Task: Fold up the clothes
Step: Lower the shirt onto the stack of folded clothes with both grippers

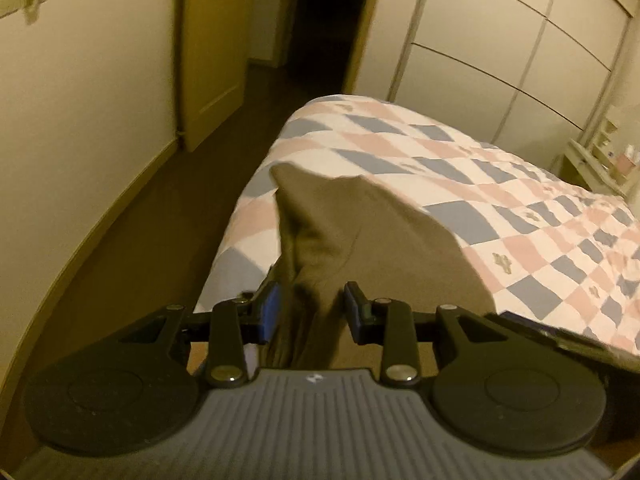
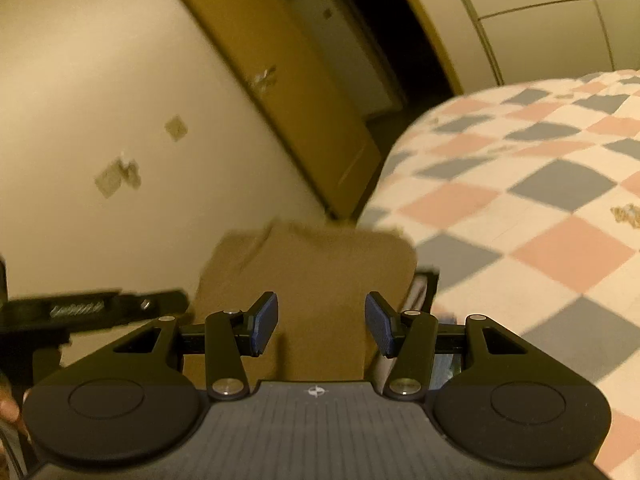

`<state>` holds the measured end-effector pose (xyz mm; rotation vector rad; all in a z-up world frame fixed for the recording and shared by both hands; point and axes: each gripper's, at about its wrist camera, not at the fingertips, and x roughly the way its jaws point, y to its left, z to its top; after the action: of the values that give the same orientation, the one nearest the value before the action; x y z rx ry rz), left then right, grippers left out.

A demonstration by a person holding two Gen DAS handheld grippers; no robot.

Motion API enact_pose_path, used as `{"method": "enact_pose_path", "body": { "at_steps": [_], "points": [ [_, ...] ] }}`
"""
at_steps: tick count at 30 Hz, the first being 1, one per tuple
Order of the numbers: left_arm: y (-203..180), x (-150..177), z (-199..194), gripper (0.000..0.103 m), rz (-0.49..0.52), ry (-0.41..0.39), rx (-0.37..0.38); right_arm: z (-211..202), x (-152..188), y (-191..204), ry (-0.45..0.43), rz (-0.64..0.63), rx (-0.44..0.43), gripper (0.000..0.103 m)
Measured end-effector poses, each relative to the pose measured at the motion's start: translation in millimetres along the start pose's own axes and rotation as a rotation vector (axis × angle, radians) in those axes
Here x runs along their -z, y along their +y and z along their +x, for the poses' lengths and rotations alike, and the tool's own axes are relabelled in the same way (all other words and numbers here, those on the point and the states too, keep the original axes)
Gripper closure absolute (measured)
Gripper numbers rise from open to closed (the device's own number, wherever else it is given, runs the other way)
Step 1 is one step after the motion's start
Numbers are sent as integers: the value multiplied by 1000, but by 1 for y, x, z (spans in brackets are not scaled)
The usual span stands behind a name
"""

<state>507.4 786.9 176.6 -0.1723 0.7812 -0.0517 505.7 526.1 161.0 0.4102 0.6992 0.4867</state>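
Garment [image 1: 340, 232]: olive-brown cloth, soft and limp, lying near the edge of the bed [image 1: 520, 208] on a checked quilt. It rises into a peak and gathers into folds as it runs toward the left claw [image 1: 310, 308]. Looks light; no stiffness, so it will sag and slide wherever unsupported. Weave looks matte, probably not slippery.

Left claw: blue pads stand apart with bunched cloth passing between them. Cloth lies close to the left pad; a gap shows at the right pad. Reads as open around the fabric, not pinching it.

Right claw [image 2: 322, 322]: pads wide apart, nothing held. The garment [image 2: 312, 272] sits beyond and below the gap, a flat brown panel with a squared far edge, over the side of the bed [image 2: 520, 200].

Hold judgement: take it at corners or a hem, one claw each, and keep the span taut; a grip on the bunched middle would only drag wrinkles.

Hard to make out: type of garment, with no collar, sleeve or waistband visible. Near end is hidden under both claw bodies. Right view is blurred. Dark object [image 2: 424, 292] at the cloth's right edge is unidentifiable, possibly part of the other tool.
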Motion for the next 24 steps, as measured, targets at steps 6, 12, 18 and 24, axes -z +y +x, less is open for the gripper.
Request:
{"method": "enact_pose_path", "body": {
  "at_steps": [6,12,18,24],
  "points": [
    [-9,12,-48,60,2,-40,-86,-27,12,12,1,4,-38,43],
    [-33,43,-95,39,-38,-36,-165,-64,13,16,38,16,-59,10],
    [-71,83,-121,33,-89,10,-238,-101,25,13,108,-47,-100,2],
    [-118,103,-146,15,-120,12,-323,-146,26,-1,138,-111,-121,2]
  ]
}}
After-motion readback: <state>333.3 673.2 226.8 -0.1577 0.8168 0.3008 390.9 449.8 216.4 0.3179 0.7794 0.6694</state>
